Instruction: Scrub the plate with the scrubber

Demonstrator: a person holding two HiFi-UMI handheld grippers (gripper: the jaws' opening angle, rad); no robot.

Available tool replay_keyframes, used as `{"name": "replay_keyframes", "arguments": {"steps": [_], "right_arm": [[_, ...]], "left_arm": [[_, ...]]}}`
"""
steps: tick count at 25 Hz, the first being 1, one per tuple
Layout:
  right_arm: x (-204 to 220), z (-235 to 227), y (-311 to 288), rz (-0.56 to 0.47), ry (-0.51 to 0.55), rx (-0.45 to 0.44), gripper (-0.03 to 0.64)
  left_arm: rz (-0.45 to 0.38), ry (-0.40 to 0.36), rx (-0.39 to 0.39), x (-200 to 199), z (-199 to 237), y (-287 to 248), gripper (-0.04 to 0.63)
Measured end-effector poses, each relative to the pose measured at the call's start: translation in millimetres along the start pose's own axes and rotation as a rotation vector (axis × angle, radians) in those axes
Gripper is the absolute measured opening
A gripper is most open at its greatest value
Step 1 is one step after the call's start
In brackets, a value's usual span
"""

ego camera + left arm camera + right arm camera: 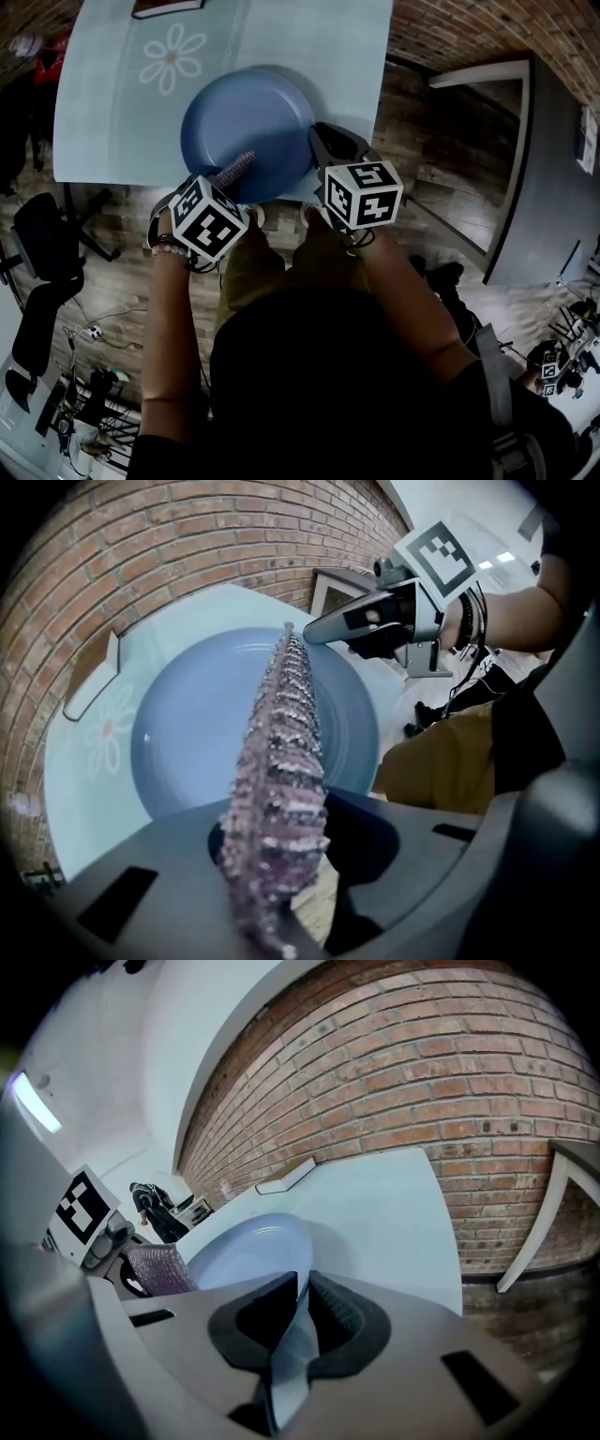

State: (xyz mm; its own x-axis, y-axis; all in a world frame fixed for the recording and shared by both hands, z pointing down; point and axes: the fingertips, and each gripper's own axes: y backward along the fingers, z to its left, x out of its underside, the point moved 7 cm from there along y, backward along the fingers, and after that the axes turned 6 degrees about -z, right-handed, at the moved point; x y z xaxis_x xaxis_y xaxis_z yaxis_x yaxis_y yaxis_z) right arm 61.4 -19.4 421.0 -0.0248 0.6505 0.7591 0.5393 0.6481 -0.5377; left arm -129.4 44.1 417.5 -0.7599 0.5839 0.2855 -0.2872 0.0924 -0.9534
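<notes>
A round blue plate [246,131] lies on a pale blue table [103,122], near its front edge. My left gripper [222,180] is shut on a sparkly pink-purple scrubber [234,171], whose tip reaches over the plate's near part. In the left gripper view the scrubber [281,752] stands out long between the jaws, above the plate [187,733]. My right gripper [321,142] is shut on the plate's right rim. In the right gripper view the plate's rim [298,1321] is pinched edge-on between the dark pads, and the plate [246,1251] is tilted up.
A flower print [172,58] marks the table behind the plate. A flat dark book [167,7] lies at the far edge. A brick wall [450,1082] runs along the table's far side. A dark cabinet [544,169] stands to the right, a black chair [42,234] to the left.
</notes>
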Motion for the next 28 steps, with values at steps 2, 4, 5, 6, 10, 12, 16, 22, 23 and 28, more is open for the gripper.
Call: {"name": "replay_keyframes", "arguments": {"steps": [2, 4, 5, 6, 10, 12, 16, 22, 23, 28], "right_arm": [[0.1, 0.1, -0.4, -0.001, -0.001, 0.001, 0.061], [0.1, 0.2, -0.4, 0.000, 0.002, 0.000, 0.061], [0.2, 0.3, -0.4, 0.002, 0.004, -0.001, 0.061], [0.2, 0.4, -0.5, 0.004, 0.006, -0.002, 0.061], [0.0, 1.0, -0.7, 0.003, 0.008, -0.004, 0.061], [0.1, 1.2, -0.6, 0.003, 0.008, -0.003, 0.061], [0.7, 1.5, 0.1, 0.006, 0.010, -0.007, 0.061], [0.8, 0.0, 0.0, 0.000, 0.007, -0.005, 0.061], [0.7, 0.3, 0.3, -0.001, 0.006, -0.005, 0.061], [1.2, 0.4, -0.1, -0.002, 0.004, -0.006, 0.061]], "left_arm": [[-0.014, -0.021, 0.038, -3.4, -6.5, -2.6, 0.072], [-0.036, -0.047, 0.078, -8.1, -14.2, -5.5, 0.072], [-0.044, -0.062, 0.088, -10.5, -17.6, -7.1, 0.072], [-0.048, -0.076, 0.091, -13.0, -20.3, -8.7, 0.072], [-0.061, -0.101, 0.084, -25.3, -24.4, -14.7, 0.072], [-0.073, -0.101, 0.081, -31.6, -24.1, -17.3, 0.074], [-0.093, -0.095, 0.056, -41.7, -19.1, -20.0, 0.074], [-0.107, -0.072, 0.049, -57.4, -5.9, -26.8, 0.074], [-0.109, -0.076, 0.047, -60.3, -4.7, -27.2, 0.074], [-0.135, -0.095, 0.003, -77.1, 4.1, -29.6, 0.074]]}}
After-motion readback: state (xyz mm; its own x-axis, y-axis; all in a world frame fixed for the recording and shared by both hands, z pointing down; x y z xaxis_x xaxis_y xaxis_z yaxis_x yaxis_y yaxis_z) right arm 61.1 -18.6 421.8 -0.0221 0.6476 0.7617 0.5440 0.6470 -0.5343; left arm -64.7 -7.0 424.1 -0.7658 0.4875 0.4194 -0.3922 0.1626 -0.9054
